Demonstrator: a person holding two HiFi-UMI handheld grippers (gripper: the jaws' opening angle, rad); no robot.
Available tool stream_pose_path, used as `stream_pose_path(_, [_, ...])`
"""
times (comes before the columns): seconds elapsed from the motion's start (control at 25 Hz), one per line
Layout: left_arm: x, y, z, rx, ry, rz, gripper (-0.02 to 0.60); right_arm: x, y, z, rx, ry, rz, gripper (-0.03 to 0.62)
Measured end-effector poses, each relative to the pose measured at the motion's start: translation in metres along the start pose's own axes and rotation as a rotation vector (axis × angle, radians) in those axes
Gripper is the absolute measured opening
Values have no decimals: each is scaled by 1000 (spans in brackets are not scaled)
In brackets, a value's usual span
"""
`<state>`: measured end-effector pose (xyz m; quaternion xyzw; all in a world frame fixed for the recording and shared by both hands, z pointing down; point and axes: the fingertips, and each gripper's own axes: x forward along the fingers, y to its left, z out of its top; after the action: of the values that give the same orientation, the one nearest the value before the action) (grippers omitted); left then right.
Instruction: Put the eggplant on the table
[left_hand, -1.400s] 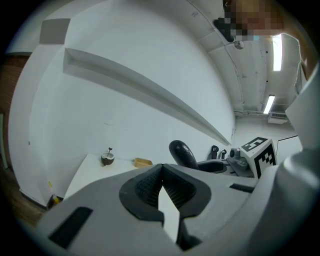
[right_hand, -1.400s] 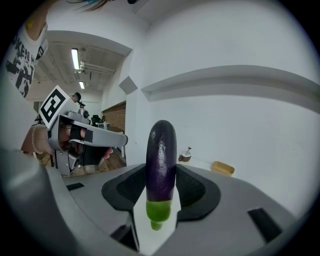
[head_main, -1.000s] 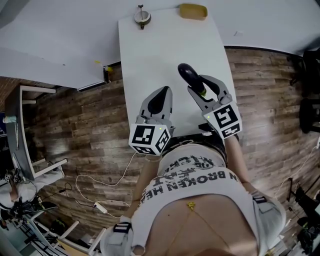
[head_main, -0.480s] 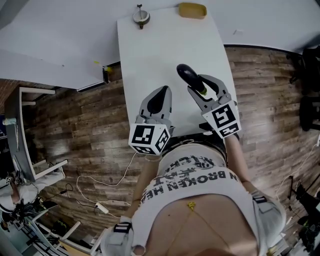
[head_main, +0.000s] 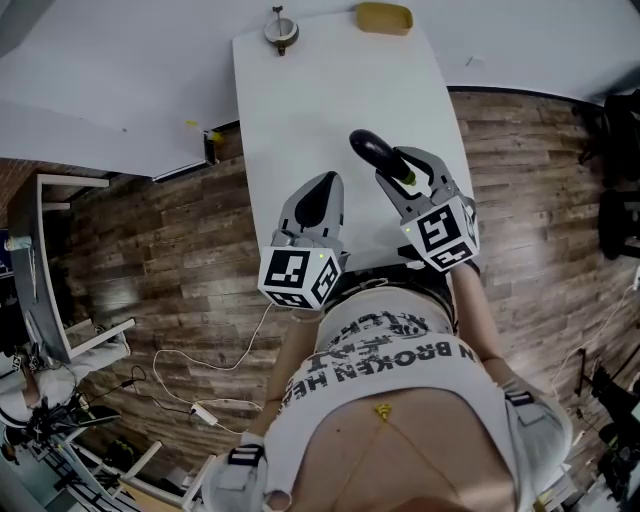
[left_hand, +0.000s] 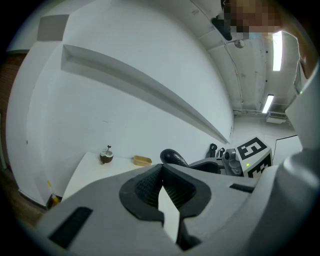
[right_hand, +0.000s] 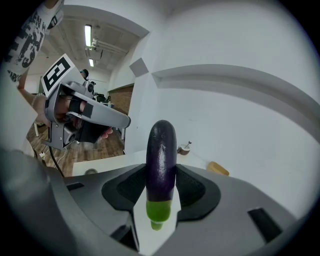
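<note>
Pinched: glossy dark-purple eggplant (right_hand: 161, 145) in the right hand-held gripper (right_hand: 161, 172)
Likely firm, slick-skinned; hold near stem end suits; left hand-held gripper (left_hand: 161, 170) clenched, empty.

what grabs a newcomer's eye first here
The glossy dark purple eggplant with a green stem, held in the jaws of the right gripper above the white rectangular table. Beside it the left gripper hangs empty, jaws together; a small brown round cup and a yellow oblong dish sit at the table's far end.

Dark purple eggplant (right_hand: 161, 155) with a green stem end; white table (head_main: 300, 100); yellow dish (head_main: 386, 20) at its one o'clock; brown plank-patterned floor (head_main: 180, 240).
</note>
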<state>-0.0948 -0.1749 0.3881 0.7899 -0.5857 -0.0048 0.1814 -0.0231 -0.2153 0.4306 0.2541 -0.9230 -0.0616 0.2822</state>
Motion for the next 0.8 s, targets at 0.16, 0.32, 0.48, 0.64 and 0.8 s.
stream_pose_path(0.16, [-6,7,-3,-8,5,5,6,9,8,-8,-25,37,9,183])
stream_pose_path(0.32, [-8,11,-7,-15,15,12,6,18,12,-19,-44,78,27,183])
stream_pose_path(0.48, [-8,9,-12,-24,28,18,6,24,16,-33,-43,105,58,183])
stream_pose_path(0.64, [-12,6,-18,-29,39,23,6,30,25,-51,-43,139,88,183])
stream_pose_path(0.8, [-18,5,-25,-33,50,27,6,36,36,-70,-78,187,106,183])
